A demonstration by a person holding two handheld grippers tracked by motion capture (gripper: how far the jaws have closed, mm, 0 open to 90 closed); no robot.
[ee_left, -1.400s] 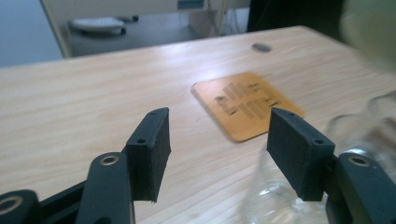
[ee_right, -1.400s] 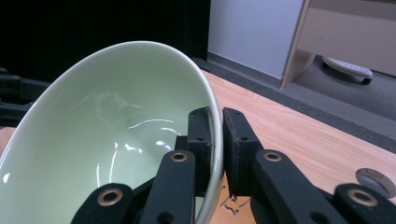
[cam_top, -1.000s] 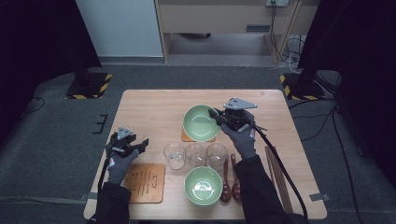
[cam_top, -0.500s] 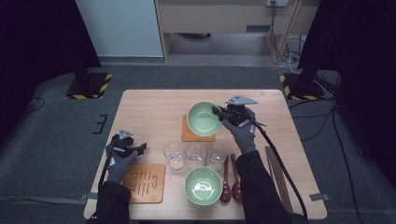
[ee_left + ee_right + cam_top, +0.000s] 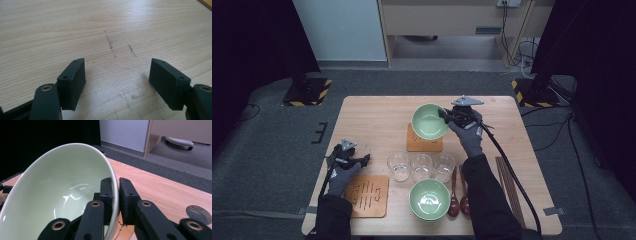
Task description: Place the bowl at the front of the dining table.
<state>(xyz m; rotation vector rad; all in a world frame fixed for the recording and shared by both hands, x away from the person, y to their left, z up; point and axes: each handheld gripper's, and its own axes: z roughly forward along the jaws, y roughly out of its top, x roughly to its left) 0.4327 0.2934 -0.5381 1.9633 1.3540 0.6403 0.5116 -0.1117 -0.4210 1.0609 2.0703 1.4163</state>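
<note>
Pale green ceramic bowl (image 5: pixel 429 121) is tilted over the orange square coaster (image 5: pixel 424 142) at the table's (image 5: pixel 377 115) far middle, rim pinched in the right gripper's (image 5: pixel 446 114) closed jaws. Since earlier frames the bowl has shifted slightly away from the person. Left gripper (image 5: pixel 362 159) near the left edge: jaws have just been opening, nothing between them.

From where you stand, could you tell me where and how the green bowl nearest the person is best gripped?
Take the near green bowl by its rim, one jaw inside and one outside, as the right gripper holds the far green bowl. Probably come from above at its left edge: the glasses crowd the far side and the wooden spoons the right, and the open left gripper is on that side.
</note>
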